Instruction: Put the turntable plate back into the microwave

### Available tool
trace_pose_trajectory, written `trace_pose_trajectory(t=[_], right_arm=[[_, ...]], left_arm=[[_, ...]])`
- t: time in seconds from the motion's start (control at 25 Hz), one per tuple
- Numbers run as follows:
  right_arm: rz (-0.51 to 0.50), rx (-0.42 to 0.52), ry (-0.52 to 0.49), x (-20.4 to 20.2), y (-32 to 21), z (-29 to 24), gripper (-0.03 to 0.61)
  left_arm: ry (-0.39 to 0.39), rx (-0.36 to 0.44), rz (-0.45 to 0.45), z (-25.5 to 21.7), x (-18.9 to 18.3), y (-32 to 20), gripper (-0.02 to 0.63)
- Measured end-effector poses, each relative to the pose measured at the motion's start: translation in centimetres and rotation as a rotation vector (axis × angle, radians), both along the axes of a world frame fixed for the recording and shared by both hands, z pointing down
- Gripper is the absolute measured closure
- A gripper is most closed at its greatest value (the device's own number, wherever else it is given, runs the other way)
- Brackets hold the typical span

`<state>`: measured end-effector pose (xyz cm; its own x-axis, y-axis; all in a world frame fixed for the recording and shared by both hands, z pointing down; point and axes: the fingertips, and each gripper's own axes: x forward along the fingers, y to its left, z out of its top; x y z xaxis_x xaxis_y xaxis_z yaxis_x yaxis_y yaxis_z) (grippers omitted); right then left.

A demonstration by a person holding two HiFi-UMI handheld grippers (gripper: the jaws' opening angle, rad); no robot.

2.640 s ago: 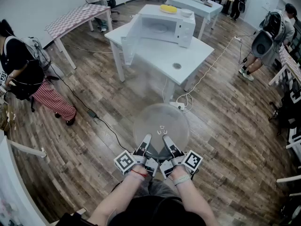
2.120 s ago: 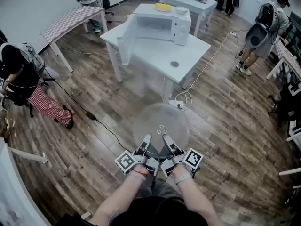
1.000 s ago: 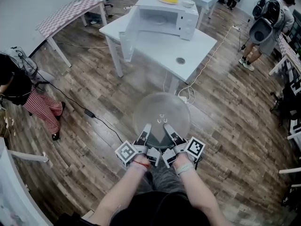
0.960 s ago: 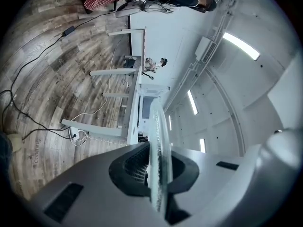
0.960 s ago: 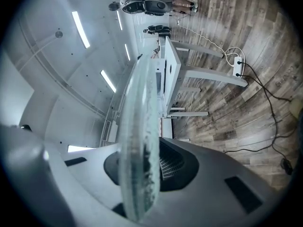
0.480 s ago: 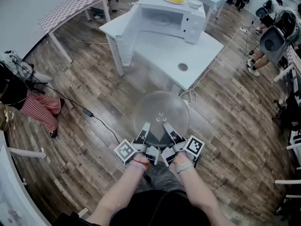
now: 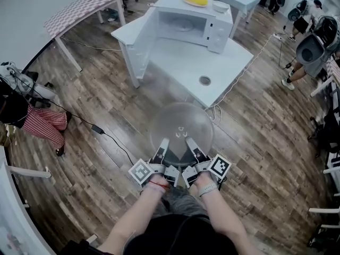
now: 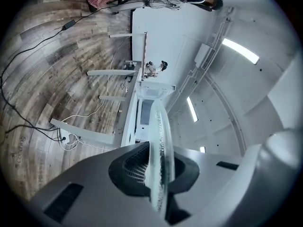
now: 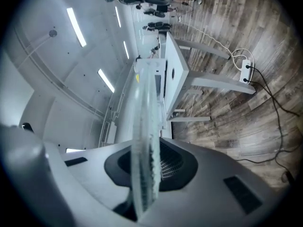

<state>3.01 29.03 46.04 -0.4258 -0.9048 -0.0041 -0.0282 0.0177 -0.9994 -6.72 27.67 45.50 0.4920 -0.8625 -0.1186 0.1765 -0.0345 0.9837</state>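
Wood-plank floor (image 7: 95, 84) lies under the glass turntable plate (image 7: 181, 124), held level in mid-air (near edge clamped) by the left gripper (image 7: 164, 143) and right gripper (image 7: 189, 142). The open-doored white microwave (image 7: 188, 26) stands on a white table (image 7: 180, 62) ahead.

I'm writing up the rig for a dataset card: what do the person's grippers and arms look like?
The left gripper and right gripper match: pale grey bodies, black patches along tapered jaws, dark ribbed inner pads. Each carries a white cube with black square markers. The forearms are unsleeved; a red band circles the left wrist, a pale band the right. No cables show.
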Motion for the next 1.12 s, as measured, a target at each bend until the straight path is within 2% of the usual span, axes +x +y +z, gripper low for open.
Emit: trace_pose_trajectory(t=[0.08, 0.44, 0.72, 1.12], right_arm=[[0.036, -0.004, 0.002, 0.9, -0.3, 0.3, 0.517], [0.030, -0.001, 0.022, 1.3, -1.0, 0.4, 0.532], [0.051, 0.029, 0.043, 2.5, -1.7, -0.2, 0.535], [0.045, 0.025, 0.049, 4.8, -3.2, 0.2, 0.535]], left_arm=[[0.006, -0.002, -0.008, 0.0, 0.1, -0.2, 0.583], [-0.031, 0.015, -0.003, -0.1, 0.4, -0.7, 0.583], [-0.066, 0.065, 0.010, -0.5, 1.7, -1.7, 0.584], [-0.066, 0.055, 0.001, 0.0, 4.0, -3.0, 0.584]])
